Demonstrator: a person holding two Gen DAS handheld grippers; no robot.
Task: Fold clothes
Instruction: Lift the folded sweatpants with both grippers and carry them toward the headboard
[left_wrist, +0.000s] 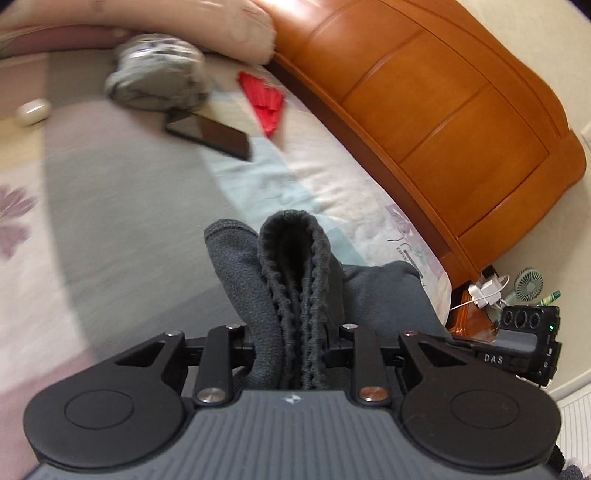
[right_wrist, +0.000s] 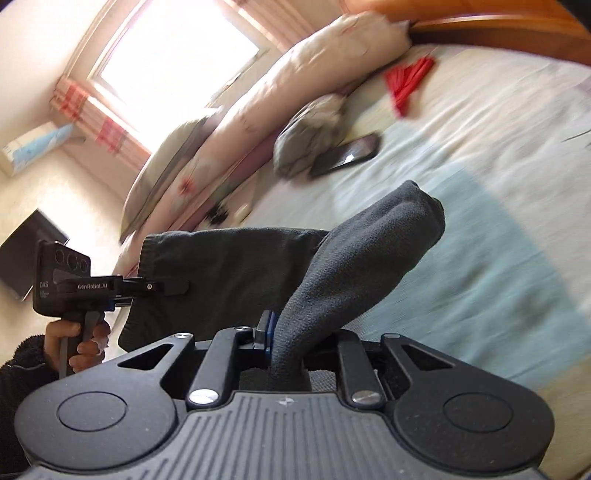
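Both pairs of fingers are clamped on one dark grey knit garment (right_wrist: 236, 273): the left gripper (left_wrist: 299, 343) pinches a bunched ribbed edge, and the right gripper (right_wrist: 295, 347) grips a twisted fleecy corner that sticks up past its jaws. The cloth hangs between them above the bed (left_wrist: 122, 206), well short of the phone (left_wrist: 210, 134), the grey bundle (left_wrist: 159, 74) and the red fan (left_wrist: 264, 99) near the pillow (right_wrist: 295, 81). To fold well, the person should probably keep both grips firm, draw the span taut and level, then lower it onto bare bedcover before releasing.
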